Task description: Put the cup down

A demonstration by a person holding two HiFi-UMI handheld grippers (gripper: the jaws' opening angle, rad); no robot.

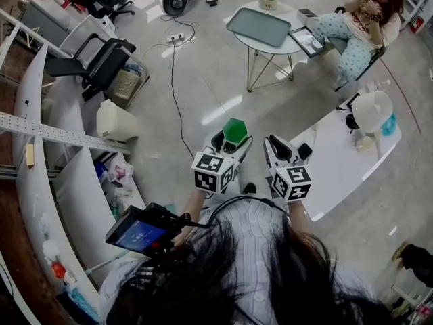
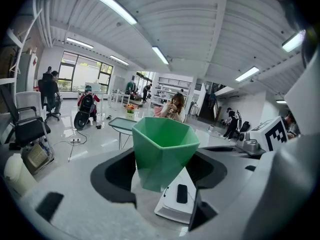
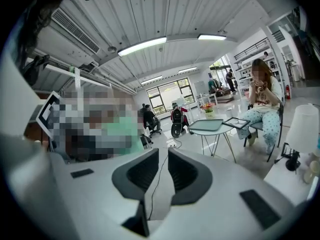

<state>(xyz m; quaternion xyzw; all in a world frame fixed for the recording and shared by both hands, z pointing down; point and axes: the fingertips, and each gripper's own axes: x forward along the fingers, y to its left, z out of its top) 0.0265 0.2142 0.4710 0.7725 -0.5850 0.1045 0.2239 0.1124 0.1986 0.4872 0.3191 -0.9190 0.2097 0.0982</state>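
A green faceted cup (image 1: 234,131) (image 2: 162,151) is held upright in the air between the jaws of my left gripper (image 1: 229,145) (image 2: 162,173), whose dark pads (image 2: 112,176) press on its lower sides. It hangs over the grey floor, just left of the white table (image 1: 338,164). My right gripper (image 1: 279,152) (image 3: 163,171) is beside it on the right, near the table's corner. Its jaws are drawn together with only a thin slit between them and nothing in it.
A white lamp (image 1: 372,110) and small items stand on the white table. Beyond are a round table (image 1: 270,46) with a grey tray (image 1: 259,27), a seated person (image 1: 358,19), a floor cable (image 1: 172,80), a black chair (image 1: 101,63) and a plastic jug (image 1: 115,122).
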